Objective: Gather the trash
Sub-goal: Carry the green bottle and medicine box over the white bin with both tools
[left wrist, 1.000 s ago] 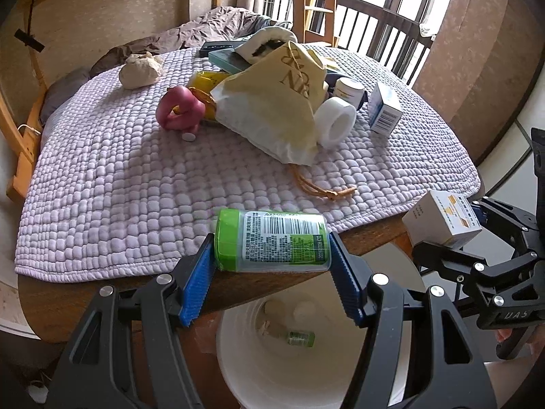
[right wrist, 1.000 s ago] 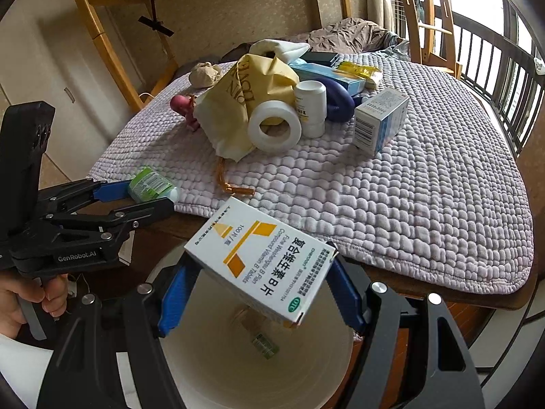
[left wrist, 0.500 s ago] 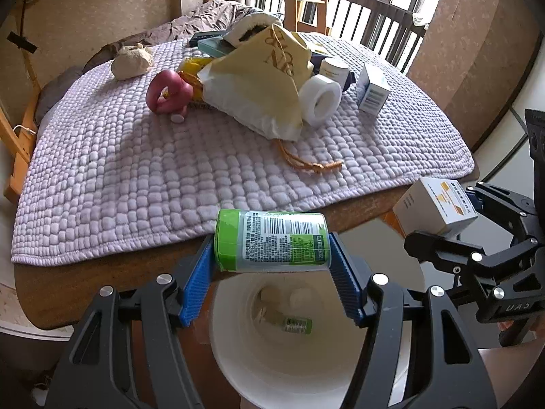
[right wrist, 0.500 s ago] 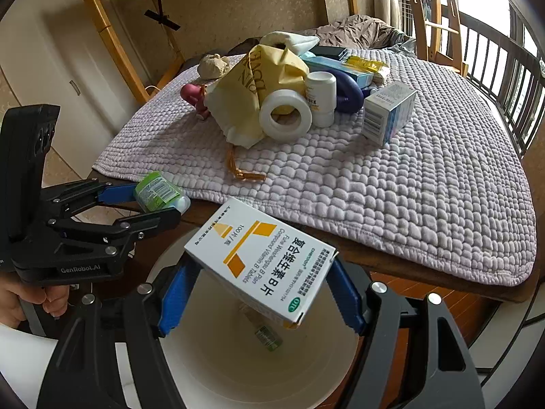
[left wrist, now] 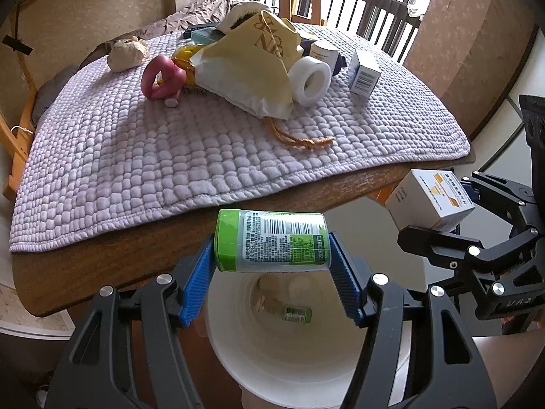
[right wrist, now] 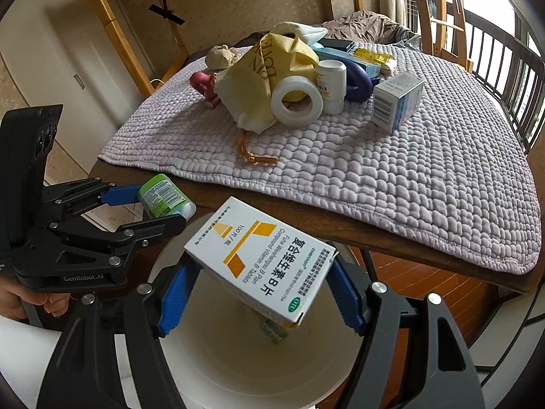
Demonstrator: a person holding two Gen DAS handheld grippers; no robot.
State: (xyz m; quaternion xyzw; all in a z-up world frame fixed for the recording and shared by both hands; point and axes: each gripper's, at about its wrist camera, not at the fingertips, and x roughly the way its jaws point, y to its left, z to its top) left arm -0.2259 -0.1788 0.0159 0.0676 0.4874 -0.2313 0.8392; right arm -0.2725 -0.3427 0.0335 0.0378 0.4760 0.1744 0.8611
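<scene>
My left gripper (left wrist: 272, 266) is shut on a green-capped bottle (left wrist: 272, 240), held sideways above the white bin (left wrist: 259, 361). My right gripper (right wrist: 259, 293) is shut on a white and orange vitamin box (right wrist: 262, 259), also above the bin (right wrist: 238, 371). Each gripper shows in the other's view: the bottle (right wrist: 161, 196) at left, the box (left wrist: 429, 202) at right. A small green bottle (left wrist: 296, 313) and pale scraps lie in the bin's bottom.
A wooden table edge (left wrist: 136, 248) with a lilac quilted mat (left wrist: 170, 156) stands just beyond the bin. On the mat lie a yellow paper bag (left wrist: 252, 64), white tape roll (left wrist: 311, 80), small box (left wrist: 364, 76), pink ring toy (left wrist: 161, 76), white jar (right wrist: 332, 81).
Both grippers have drawn back from the table and moved over the bin, still holding the bottle and the box. More of the bin's inside shows.
</scene>
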